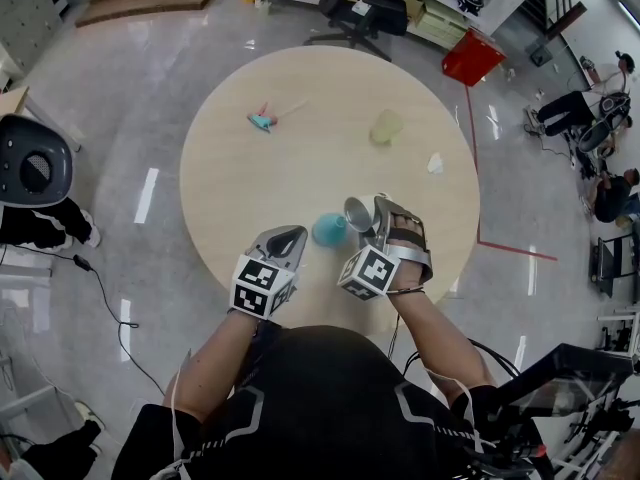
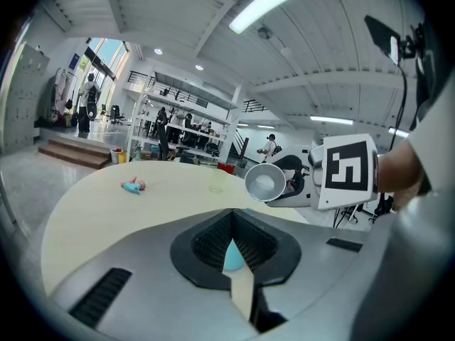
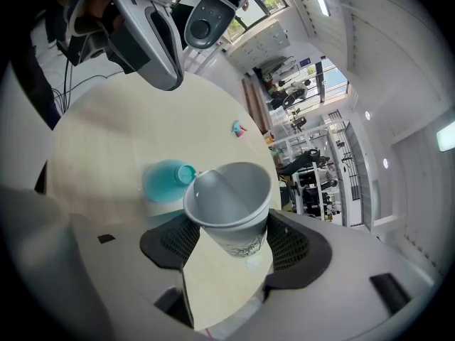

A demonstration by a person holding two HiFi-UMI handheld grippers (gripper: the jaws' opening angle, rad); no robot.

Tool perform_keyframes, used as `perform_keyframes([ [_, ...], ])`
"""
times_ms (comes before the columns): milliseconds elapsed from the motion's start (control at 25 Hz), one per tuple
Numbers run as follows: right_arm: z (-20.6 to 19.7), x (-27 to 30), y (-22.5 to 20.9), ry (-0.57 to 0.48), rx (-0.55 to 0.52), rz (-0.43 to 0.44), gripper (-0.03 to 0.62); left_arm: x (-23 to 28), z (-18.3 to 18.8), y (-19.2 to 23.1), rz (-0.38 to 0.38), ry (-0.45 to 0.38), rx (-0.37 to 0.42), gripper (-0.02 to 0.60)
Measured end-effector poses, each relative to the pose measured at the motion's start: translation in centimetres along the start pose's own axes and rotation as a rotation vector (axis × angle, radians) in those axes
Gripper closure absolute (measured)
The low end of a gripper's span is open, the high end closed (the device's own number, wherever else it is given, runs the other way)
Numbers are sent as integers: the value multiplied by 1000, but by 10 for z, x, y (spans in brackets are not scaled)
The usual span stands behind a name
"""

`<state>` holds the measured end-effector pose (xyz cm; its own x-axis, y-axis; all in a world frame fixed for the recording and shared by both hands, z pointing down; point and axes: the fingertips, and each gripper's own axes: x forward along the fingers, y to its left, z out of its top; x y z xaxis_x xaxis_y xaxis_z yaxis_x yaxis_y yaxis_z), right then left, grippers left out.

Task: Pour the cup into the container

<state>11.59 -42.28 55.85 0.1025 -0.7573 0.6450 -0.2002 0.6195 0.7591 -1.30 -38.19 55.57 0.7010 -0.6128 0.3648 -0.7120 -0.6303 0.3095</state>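
Observation:
My right gripper (image 1: 374, 214) is shut on a grey paper cup (image 1: 358, 211), its pads on the cup's two sides. The cup (image 3: 231, 203) is tilted, and its inside looks empty in the right gripper view. Its rim hangs right beside the small mouth of a teal container (image 3: 165, 181). That container (image 1: 329, 230) stands on the round wooden table (image 1: 300, 168) near the front edge. Just left of it my left gripper (image 1: 290, 236) is shut with nothing held. In the left gripper view the container (image 2: 233, 256) shows only through the slit under the jaws, with the cup (image 2: 265, 182) above it.
Farther back on the table lie a teal toy (image 1: 262, 120), a pale yellow translucent cup (image 1: 386, 126) and a white scrap (image 1: 435, 164). Beyond the table stand an office chair (image 1: 360, 13) and a red bin (image 1: 472, 56). A black chair (image 1: 32, 166) sits at the left.

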Motion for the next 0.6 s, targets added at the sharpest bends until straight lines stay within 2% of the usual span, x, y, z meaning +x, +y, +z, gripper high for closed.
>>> perform_keyframes([
  [400,-1,1,11,-3,10,0,293,-3,-8,0,3,9,5,580],
  [600,-1,1,15,-41,164,60,293,-3,-5,0,5,10,8,580],
])
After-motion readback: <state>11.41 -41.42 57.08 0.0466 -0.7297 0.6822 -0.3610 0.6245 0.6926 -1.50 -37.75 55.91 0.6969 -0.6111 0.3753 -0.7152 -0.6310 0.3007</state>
